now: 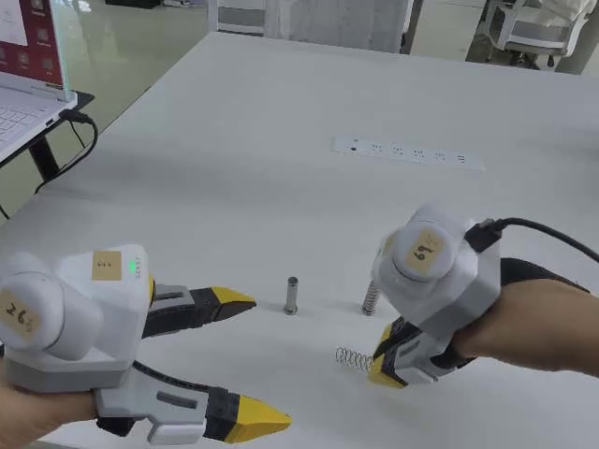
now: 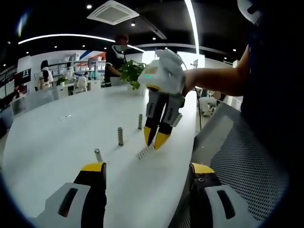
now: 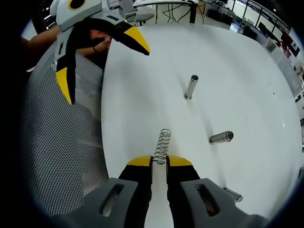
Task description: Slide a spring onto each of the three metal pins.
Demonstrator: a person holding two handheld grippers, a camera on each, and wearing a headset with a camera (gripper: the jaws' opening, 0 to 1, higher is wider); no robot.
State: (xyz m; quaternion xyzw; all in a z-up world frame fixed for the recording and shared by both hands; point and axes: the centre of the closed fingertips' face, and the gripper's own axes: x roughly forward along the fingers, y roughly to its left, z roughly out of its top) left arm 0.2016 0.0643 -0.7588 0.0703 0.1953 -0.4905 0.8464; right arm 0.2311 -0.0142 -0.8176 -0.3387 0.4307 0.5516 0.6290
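The right gripper (image 1: pixel 382 363) was clamped on one end of a spring (image 1: pixel 354 357), jaws together around the coil. The spring lay nearly level, low over the table (image 1: pixel 281 140). Whether its free end touched the surface could not be told. In the right gripper view the spring ran out from between the closed jaws, roughly toward the bare pin (image 3: pixel 191 87). That pin stood upright on the table, apart from the spring. A second pin (image 3: pixel 221 137) beside it carried a spring. A third pin (image 3: pixel 232 194), at the edge of that view, appeared to carry one too. The left gripper (image 1: pixel 271 363) hovered near the bare pin, jaws wide apart, holding nothing.
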